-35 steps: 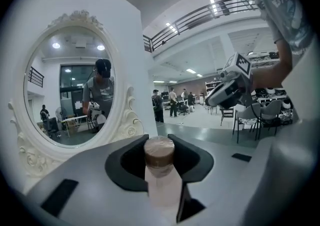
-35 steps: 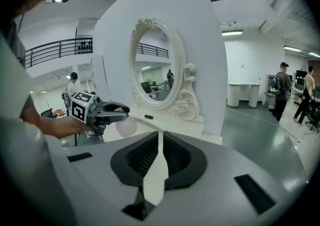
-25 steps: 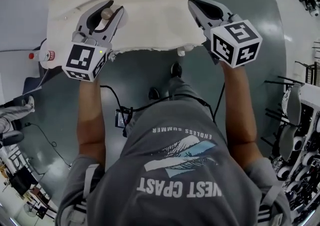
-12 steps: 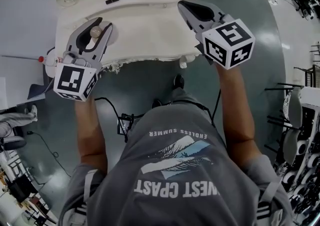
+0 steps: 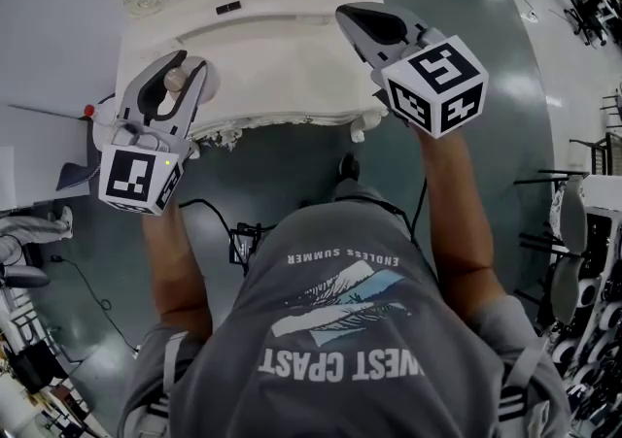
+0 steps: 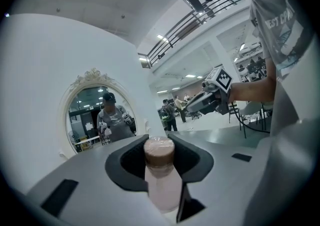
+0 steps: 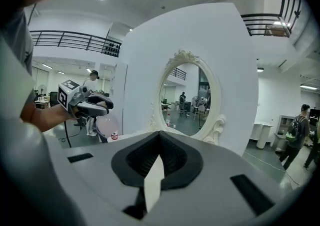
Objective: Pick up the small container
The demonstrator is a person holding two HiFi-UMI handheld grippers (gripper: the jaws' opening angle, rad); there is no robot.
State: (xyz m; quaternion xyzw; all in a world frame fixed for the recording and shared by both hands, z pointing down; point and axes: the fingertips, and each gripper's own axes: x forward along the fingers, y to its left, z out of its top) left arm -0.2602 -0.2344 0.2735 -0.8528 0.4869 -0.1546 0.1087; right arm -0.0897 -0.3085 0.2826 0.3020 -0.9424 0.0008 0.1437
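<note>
Within left tongs [image 6: 160, 141], container [image 6: 161, 177] farther left

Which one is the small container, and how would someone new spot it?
Find the white dresser with the oval mirror. Over its left end is the left hand-held gripper, and the container is clamped between its jaws. It is a pale bottle with a brown cap, the only thing held; the right hand-held gripper is shut and empty.
</note>
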